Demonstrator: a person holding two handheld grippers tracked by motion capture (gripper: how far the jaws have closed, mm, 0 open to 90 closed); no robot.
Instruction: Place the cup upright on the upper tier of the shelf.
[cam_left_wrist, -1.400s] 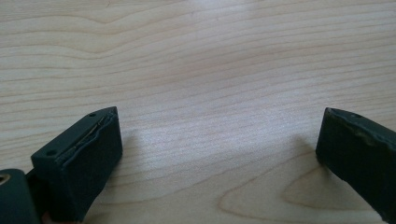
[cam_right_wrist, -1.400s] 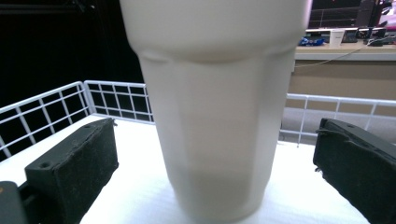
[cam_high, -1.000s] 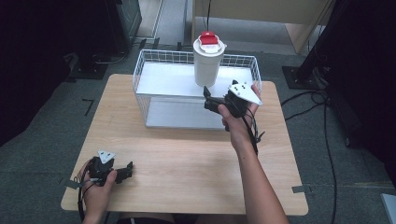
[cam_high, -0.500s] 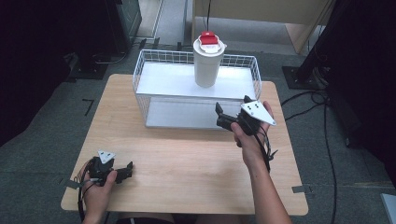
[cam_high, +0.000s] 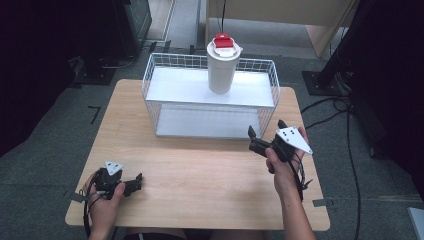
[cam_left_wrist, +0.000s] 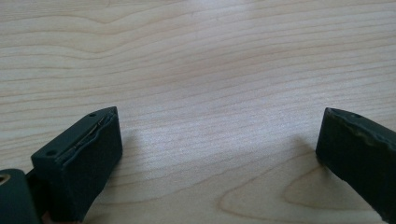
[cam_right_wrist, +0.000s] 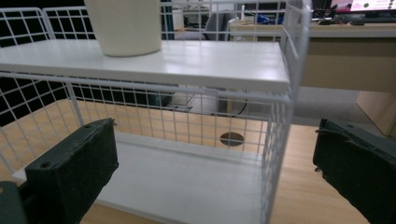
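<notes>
A white cup (cam_high: 223, 67) with a red lid stands upright on the top shelf of a white wire rack (cam_high: 165, 75) at the far middle of the wooden table (cam_high: 200, 175). My right gripper (cam_high: 266, 129) is open and empty, held in front of the rack's right corner and pointing at it. In the right gripper view its gripper (cam_right_wrist: 215, 126) frames the rack (cam_right_wrist: 275, 93), and the cup's base (cam_right_wrist: 123, 25) sits at the upper left. My left gripper (cam_high: 137, 183) rests low at the table's front left. It is open over bare wood in the left gripper view (cam_left_wrist: 219, 121).
The rack has a lower white shelf (cam_high: 210, 122) with nothing on it. Black stands and cables lie on the floor to the right (cam_high: 340, 105). A wooden desk (cam_right_wrist: 345, 56) stands beyond the table.
My right gripper has drawn back from beside the cup, moving toward the person and down to the right, away from the rack. The left gripper has stayed put.
</notes>
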